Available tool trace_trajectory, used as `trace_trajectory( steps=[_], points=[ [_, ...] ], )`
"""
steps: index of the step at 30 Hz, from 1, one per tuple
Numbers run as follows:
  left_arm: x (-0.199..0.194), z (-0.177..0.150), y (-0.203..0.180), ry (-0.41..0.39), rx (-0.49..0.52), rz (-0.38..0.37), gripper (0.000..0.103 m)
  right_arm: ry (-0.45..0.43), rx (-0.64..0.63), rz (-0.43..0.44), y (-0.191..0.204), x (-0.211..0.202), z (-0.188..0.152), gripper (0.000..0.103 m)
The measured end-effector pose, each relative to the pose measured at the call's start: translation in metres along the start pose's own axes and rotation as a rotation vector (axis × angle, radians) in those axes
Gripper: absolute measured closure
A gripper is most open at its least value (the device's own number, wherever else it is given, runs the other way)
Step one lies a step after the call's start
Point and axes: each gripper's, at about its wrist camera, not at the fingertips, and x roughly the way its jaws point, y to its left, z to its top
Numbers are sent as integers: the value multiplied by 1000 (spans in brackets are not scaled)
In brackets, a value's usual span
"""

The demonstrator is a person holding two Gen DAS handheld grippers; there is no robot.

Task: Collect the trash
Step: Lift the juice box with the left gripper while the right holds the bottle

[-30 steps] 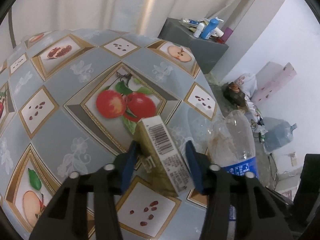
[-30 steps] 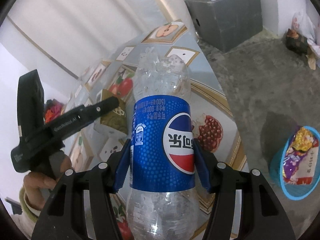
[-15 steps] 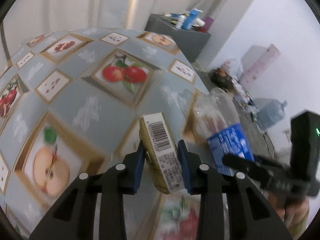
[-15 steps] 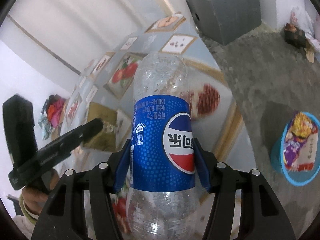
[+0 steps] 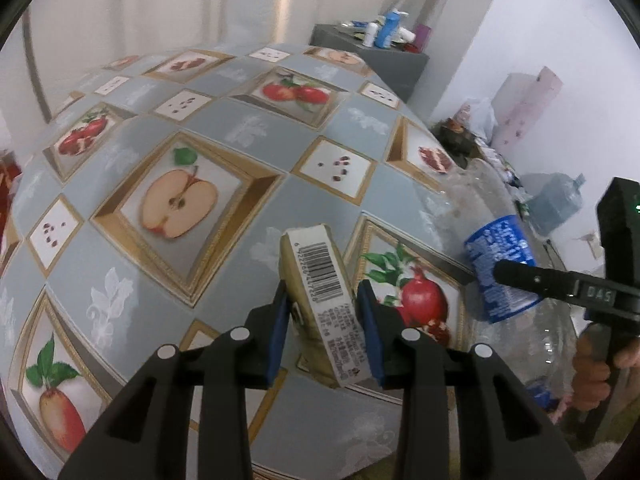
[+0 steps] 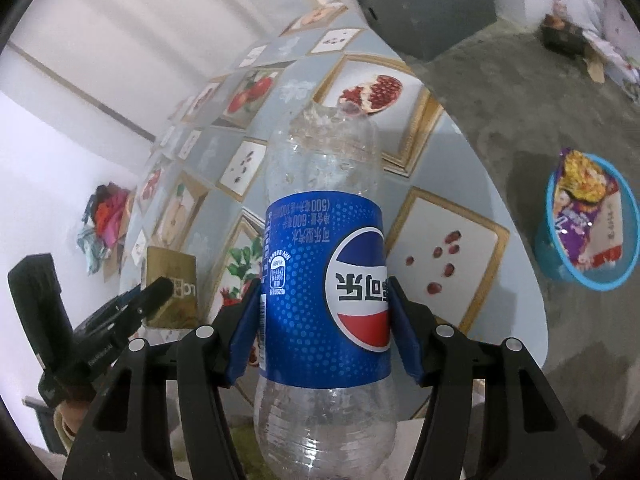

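We carry trash | left gripper point(image 5: 322, 330) pinches carton point(image 5: 320, 292) | right gripper point(image 6: 324, 326) clamps bottle point(image 6: 324, 280) | bin point(image 6: 584, 224) lies right, nearer our right hand

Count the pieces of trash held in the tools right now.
2. A drink carton sits clamped in the left tool; an empty Pepsi bottle is clamped in the right tool. More wrappers lie in the blue basket on the floor, not held.
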Motion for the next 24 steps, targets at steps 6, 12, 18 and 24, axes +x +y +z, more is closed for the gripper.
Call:
trace_trajectory(
  steps=[6, 12, 18, 24],
  points=[
    [0, -6, 1, -23, -6, 21, 65, -4, -27, -45, 7, 0, -3, 45],
    [-7, -14, -5, -46, 25, 35, 55, 11, -34, -59, 8, 3, -9, 42],
    [-7, -20, -10, -60, 52, 90, 55, 7, -57, -64, 10, 0, -14, 42],
    [-6, -21, -10, -61, 51, 110, 55, 13, -65, -76, 11, 2, -17, 42]
  ],
)
